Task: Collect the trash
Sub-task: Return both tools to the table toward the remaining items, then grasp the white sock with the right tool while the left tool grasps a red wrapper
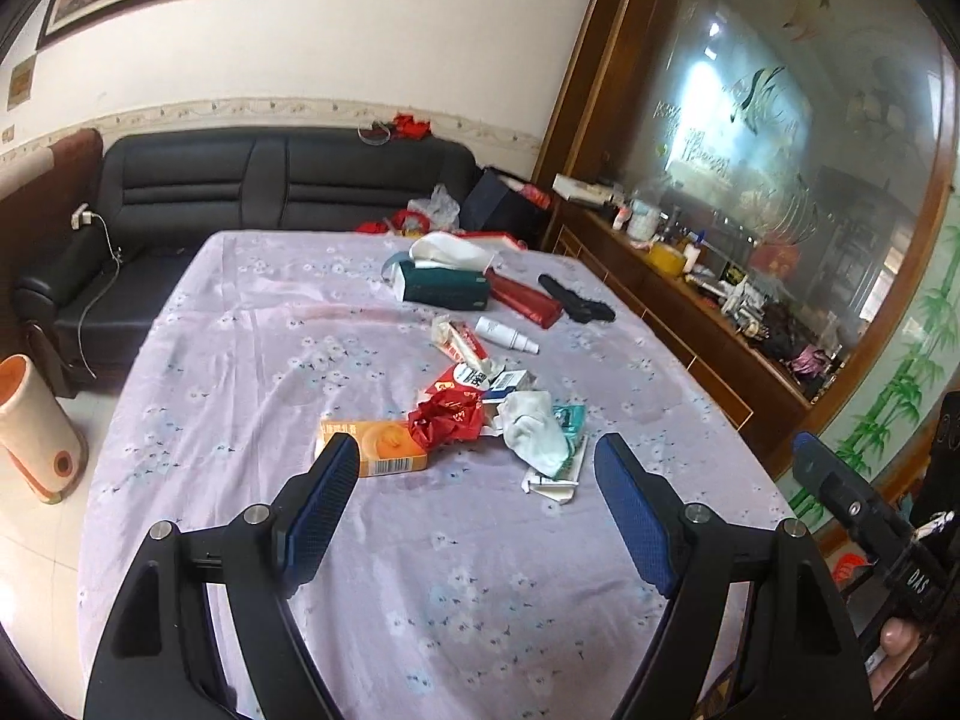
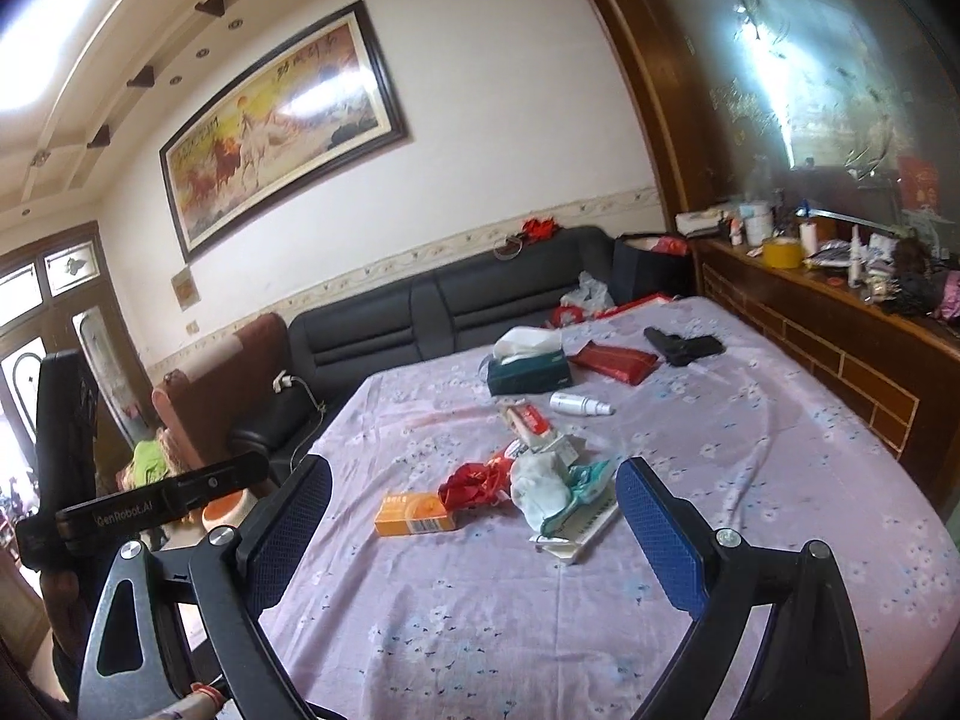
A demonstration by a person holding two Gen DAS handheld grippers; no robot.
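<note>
A heap of trash lies mid-table: an orange box (image 1: 378, 447) (image 2: 414, 515), a crumpled red wrapper (image 1: 447, 417) (image 2: 474, 483), a white crumpled tissue (image 1: 534, 429) (image 2: 540, 489), a teal packet (image 1: 570, 420) (image 2: 591, 477), a flat white box (image 1: 555, 474) (image 2: 579, 531) and a red-white wrapper (image 1: 459, 342) (image 2: 528, 420). My left gripper (image 1: 477, 459) is open and empty, held above the table just short of the heap. My right gripper (image 2: 474, 480) is open and empty, also just short of the heap. A cream and orange bin (image 1: 36, 432) stands on the floor to the left.
The table (image 1: 420, 600) has a lilac flowered cloth. Farther back lie a green tissue box (image 1: 444, 285), a red pouch (image 1: 522, 300), a white spray bottle (image 1: 507, 335) and a black object (image 1: 576, 300). A black sofa (image 1: 240, 192) is behind, a cluttered wooden sideboard (image 1: 690, 300) to the right.
</note>
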